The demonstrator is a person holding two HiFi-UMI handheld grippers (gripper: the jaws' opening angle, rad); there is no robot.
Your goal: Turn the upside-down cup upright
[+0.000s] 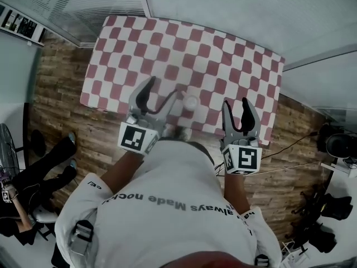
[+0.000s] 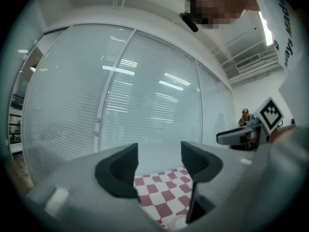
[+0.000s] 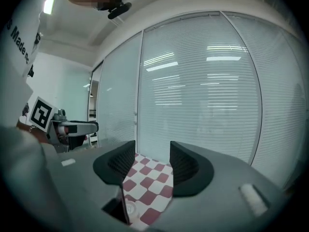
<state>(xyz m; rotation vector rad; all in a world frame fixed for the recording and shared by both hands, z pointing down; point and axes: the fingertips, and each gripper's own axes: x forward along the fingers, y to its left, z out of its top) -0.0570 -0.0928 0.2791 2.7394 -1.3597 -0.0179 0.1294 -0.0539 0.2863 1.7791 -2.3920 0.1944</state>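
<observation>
A small pale cup stands on the red-and-white checked tablecloth near the table's front edge; from above I cannot tell which way up it is. My left gripper hangs in the air just left of the cup, open, with nothing between its jaws. My right gripper is to the cup's right, also open and empty. In the left gripper view, the left gripper points level over the cloth, with the cup low at the edge. In the right gripper view, the cup lies below the right gripper.
The table is small, with wooden floor on three sides and glass walls with blinds behind it. A person's legs and a fan are at the left. Black gear and cables lie on the right.
</observation>
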